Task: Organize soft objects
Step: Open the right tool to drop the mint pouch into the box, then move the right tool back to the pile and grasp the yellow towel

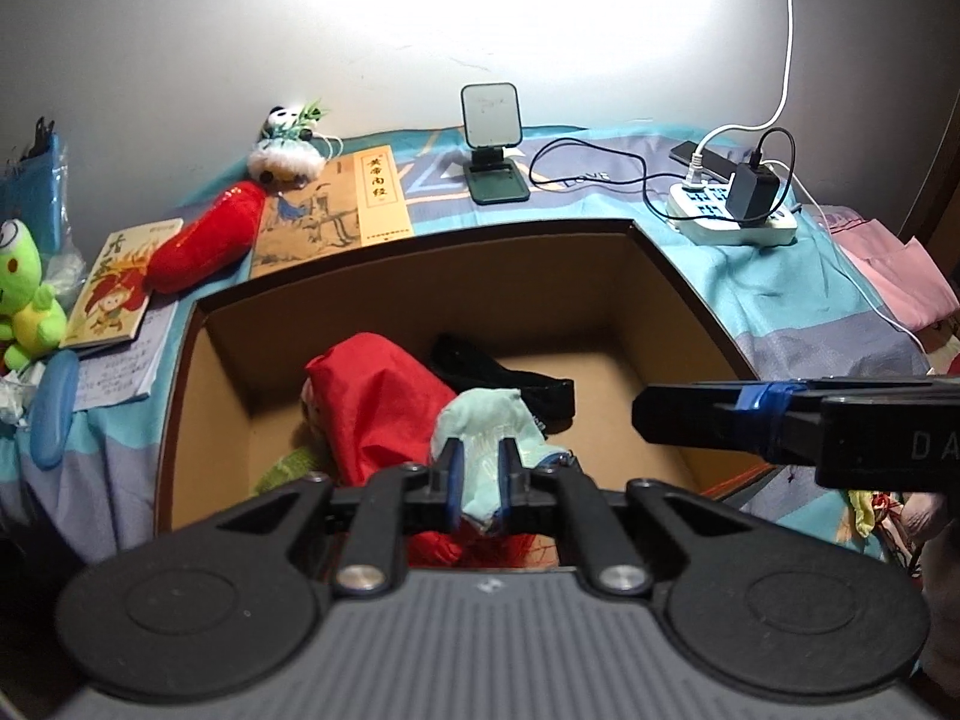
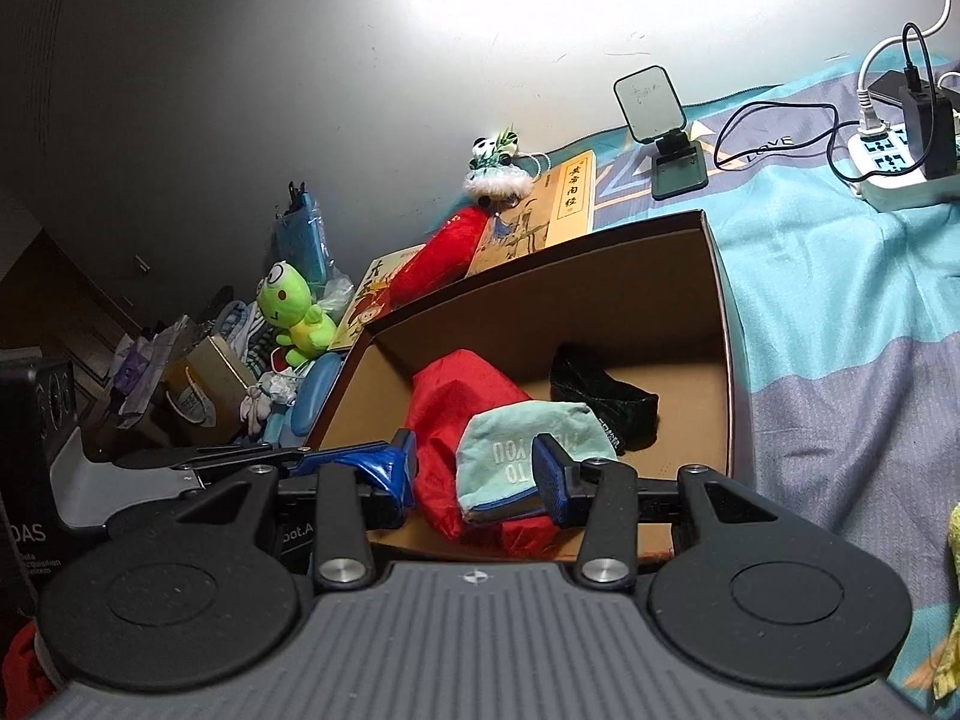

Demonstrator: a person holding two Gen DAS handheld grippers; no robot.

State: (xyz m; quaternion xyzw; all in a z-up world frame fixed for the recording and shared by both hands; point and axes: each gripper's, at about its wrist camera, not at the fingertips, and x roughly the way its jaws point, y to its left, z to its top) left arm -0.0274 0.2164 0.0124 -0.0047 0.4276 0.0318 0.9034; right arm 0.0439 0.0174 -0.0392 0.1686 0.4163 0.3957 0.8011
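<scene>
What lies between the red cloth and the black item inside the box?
The mint towel, pinched by the left hand-held gripper, sits between the red cloth and the black item; clearest in the right wrist view.

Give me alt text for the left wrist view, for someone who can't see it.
The left tongs pinch a pale mint cloth over an open cardboard box that holds a red cloth and a black garment. The right tongs reach in from the right edge; books, plush toys and a power strip lie behind the box.

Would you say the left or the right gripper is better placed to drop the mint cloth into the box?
Left. The left gripper is already shut on the mint cloth above the cardboard box; the right gripper is open, holding nothing.
</scene>
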